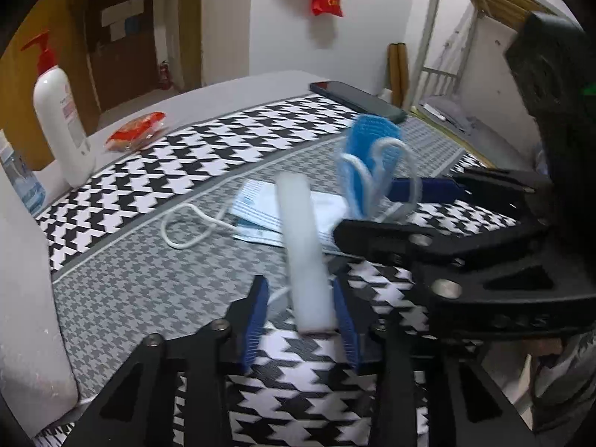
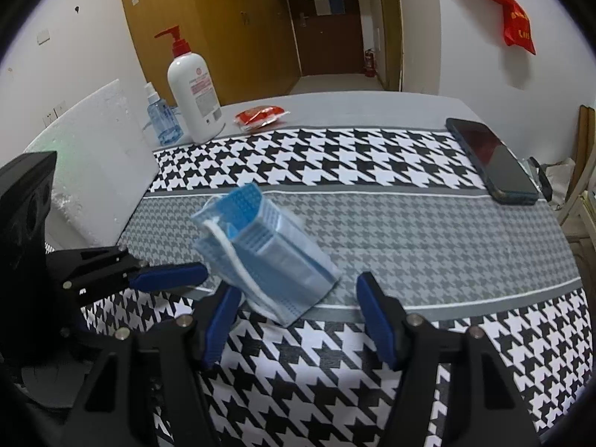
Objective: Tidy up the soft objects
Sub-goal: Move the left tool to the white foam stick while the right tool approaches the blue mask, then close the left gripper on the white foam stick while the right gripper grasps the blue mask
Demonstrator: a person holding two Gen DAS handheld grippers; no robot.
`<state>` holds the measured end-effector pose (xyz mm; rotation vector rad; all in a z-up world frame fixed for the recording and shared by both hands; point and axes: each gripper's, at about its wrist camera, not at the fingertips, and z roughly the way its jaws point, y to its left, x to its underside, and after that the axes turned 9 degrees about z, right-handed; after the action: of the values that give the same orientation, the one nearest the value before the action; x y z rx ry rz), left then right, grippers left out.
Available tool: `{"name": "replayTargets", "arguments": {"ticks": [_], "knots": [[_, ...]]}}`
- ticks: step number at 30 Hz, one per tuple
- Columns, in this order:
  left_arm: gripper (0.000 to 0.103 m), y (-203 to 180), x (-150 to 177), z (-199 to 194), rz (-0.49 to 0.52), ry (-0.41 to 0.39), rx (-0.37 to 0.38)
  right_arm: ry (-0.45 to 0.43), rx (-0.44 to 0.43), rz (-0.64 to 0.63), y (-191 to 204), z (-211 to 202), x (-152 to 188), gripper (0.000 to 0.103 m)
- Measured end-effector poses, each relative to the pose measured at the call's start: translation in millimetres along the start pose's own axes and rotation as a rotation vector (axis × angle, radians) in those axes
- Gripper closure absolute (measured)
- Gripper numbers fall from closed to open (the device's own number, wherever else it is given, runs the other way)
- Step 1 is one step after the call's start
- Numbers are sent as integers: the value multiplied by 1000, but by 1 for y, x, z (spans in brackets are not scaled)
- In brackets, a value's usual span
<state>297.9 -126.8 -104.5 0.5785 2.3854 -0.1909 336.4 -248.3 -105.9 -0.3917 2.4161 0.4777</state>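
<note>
Two hand-held grippers over a table covered with a houndstooth cloth.

Left gripper: jaws partly closed around the near end of a white, translucent strip that slants up and away from them. The right pad looks to be touching the strip; a sliver of gap shows on the left side, so I judge the grip is not yet firm. The strip is blurred and I cannot tell what it is made of.

Right gripper: jaws stand well apart. A folded blue face mask stands tilted between them, its lower left edge near or against the left pad, the right pad clear of it. Open, then, not clamped. In the left view the same mask rises above the right gripper's fingers with its white ear loops dangling.

A second mask lies flat on the grey band of the cloth, behind the strip, one ear loop trailing to the left.

Reading: each gripper lines up on one soft item so both can be gathered towards the flat mask.

Far edge of the table: pump bottle, small spray bottle, red packet; phone at far right. All well apart from the work.
</note>
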Motion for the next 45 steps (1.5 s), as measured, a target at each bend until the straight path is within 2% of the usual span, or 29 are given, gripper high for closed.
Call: {"name": "replayTargets", "arguments": {"ticks": [6, 14, 16, 19, 22, 26, 29, 33, 35, 37, 45], "knots": [[79, -1, 0, 0, 1, -2, -2, -2, -14, -16, 2, 2, -1, 34], [82, -1, -1, 1, 11, 5, 1, -27, -17, -12, 0, -1, -1, 34], [84, 0, 0, -3, 26, 1, -14, -28, -14, -20, 0, -3, 0, 34], [92, 3, -2, -13, 35, -30, -53, -14, -12, -9, -3, -2, -2, 34], [92, 9, -2, -18, 33, -35, -89, -9, -19, -12, -2, -1, -2, 34], [92, 16, -1, -15, 12, -22, -59, 8, -31, -29, 5, 5, -2, 34], [91, 18, -1, -10, 0, -5, -44, 16, -35, -35, 7, 8, -2, 34], [89, 19, -2, -10, -5, -4, -71, 20, -39, -38, 7, 8, -2, 34], [75, 18, -2, -11, -1, -4, -86, 21, -39, -41, 7, 9, -1, 34], [73, 18, -1, -11, 2, -2, -113, 23, -40, -44, 8, 9, -2, 34], [69, 21, -1, 1, -13, 35, -88, 23, -49, -48, 7, 9, -2, 34]]}}
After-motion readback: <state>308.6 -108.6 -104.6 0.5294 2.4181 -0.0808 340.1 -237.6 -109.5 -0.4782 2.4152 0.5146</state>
